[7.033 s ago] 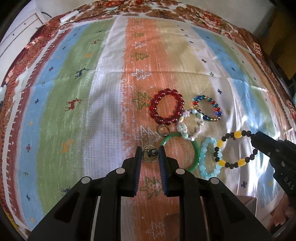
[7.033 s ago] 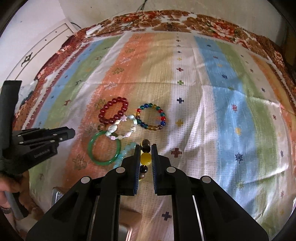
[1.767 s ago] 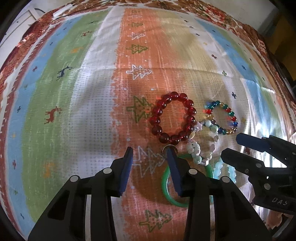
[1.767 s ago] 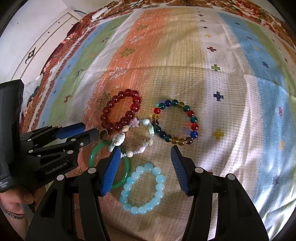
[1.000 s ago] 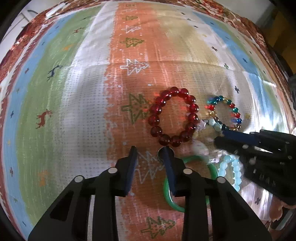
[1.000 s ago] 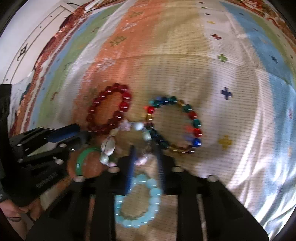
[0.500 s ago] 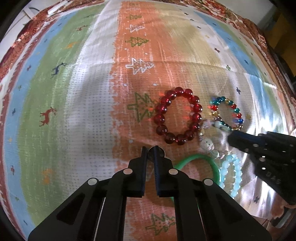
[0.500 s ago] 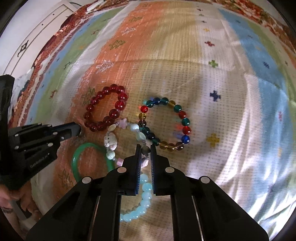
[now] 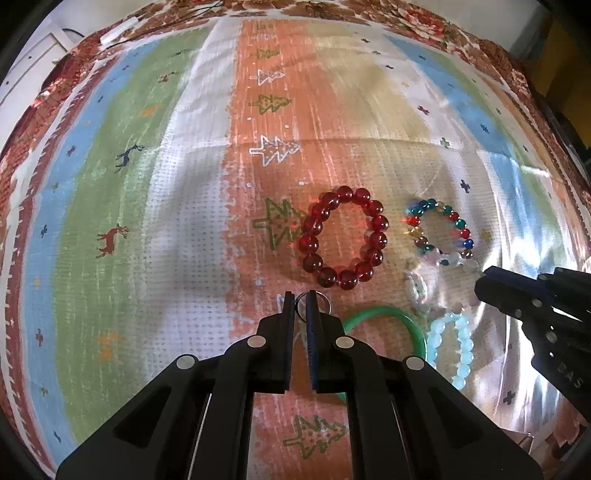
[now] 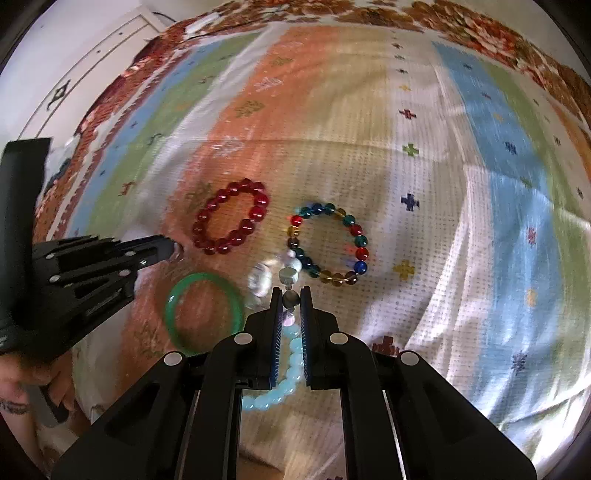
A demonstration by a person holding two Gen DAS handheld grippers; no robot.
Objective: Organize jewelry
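Note:
My left gripper (image 9: 301,300) is shut on a small metal ring (image 9: 320,302), just below the red bead bracelet (image 9: 345,236). My right gripper (image 10: 290,297) is shut on a bead of the white shell-and-bead bracelet (image 10: 273,275), which trails blurred to the left. A multicolour bead bracelet (image 10: 328,243) lies above it, a green bangle (image 10: 204,312) to the left, and a pale blue bead bracelet (image 10: 284,369) partly under the right gripper's fingers. In the left wrist view the right gripper (image 9: 484,280) enters from the right over the white bracelet (image 9: 424,280).
All lies on a striped, patterned cloth (image 9: 184,184) over a bed or table. The cloth's floral border (image 10: 480,22) runs along the far edge. A white cabinet (image 10: 74,74) stands at the far left. The person's hand (image 10: 22,373) holds the left gripper.
Both grippers went from open to shut over the last two seconds: the left closed on the metal ring, the right on a bead of the white bracelet, which is now being dragged or lifted.

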